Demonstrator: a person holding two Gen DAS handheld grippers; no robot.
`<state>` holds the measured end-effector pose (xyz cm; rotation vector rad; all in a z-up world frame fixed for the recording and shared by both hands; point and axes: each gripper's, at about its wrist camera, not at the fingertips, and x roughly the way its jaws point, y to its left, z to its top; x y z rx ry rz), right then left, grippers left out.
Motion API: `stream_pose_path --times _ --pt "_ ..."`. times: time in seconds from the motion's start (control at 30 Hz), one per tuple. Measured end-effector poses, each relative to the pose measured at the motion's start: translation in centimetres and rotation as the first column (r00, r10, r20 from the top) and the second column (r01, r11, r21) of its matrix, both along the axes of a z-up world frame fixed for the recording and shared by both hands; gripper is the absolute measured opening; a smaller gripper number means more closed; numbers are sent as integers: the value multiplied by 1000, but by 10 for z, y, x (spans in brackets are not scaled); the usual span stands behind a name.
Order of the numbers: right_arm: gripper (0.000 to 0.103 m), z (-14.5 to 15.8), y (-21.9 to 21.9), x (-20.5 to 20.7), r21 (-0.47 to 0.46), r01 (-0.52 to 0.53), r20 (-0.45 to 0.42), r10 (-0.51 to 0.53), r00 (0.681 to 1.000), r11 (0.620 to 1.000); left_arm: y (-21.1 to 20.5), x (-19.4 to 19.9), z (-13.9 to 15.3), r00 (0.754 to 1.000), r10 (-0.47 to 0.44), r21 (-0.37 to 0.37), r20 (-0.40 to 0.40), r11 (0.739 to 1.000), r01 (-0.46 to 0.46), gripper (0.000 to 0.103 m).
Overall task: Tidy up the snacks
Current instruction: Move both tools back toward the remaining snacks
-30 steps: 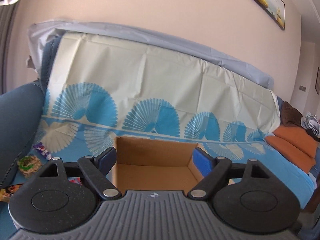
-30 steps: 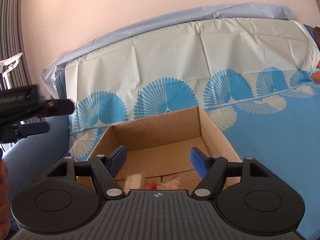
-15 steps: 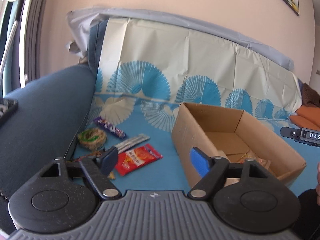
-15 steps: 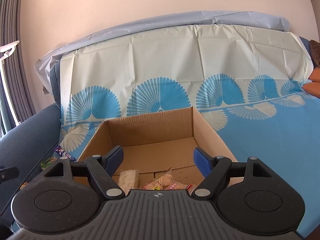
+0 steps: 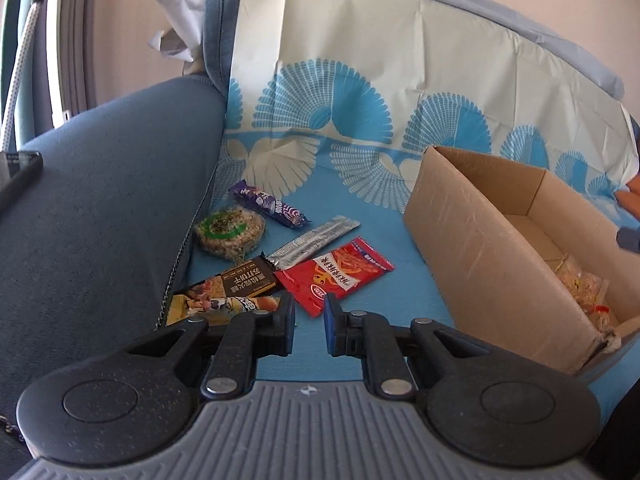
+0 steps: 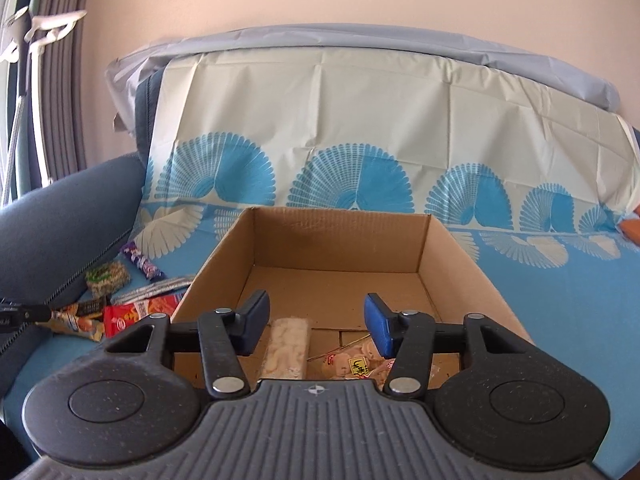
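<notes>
A cardboard box (image 5: 472,240) stands on the blue-covered sofa; it also shows in the right wrist view (image 6: 340,240). Left of it lie a red snack packet (image 5: 340,276), a silver stick pack (image 5: 316,240), a purple bar (image 5: 268,204), a round rice cake (image 5: 230,232) and a dark bar pack (image 5: 236,284). My left gripper (image 5: 309,322) is empty, jaws narrowed to a small gap, just short of the red packet. My right gripper (image 6: 316,326) is open and empty over the box's near end, above a pale bar (image 6: 288,344) and a clear sweets bag (image 6: 356,362).
The sofa's dark blue armrest (image 5: 100,200) rises at the left beside the snacks. A patterned sheet (image 6: 360,128) covers the backrest. An orange cushion (image 6: 630,228) lies far right. A dark device (image 5: 16,176) rests on the armrest.
My left gripper swung left from the box to the loose snacks, came down close to them and narrowed its jaws. My right gripper stayed open over the box, shifting slightly.
</notes>
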<state>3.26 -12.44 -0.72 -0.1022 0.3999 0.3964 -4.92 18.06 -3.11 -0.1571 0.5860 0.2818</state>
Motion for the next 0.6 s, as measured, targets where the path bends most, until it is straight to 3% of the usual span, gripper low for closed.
stream_pose_path --times 0.3,0.47,0.6 --pt "54 -4 10 0 -57 -8 4 8 1000 998 36 14 -11 991 126 -164 -42 978 -131 18" --pt "54 -6 14 0 -74 -12 10 13 1000 997 36 19 -13 987 152 -156 -59 975 -159 21" --pt "55 -6 14 1 -74 -12 10 13 1000 997 33 22 -14 987 150 -144 -48 977 -156 32"
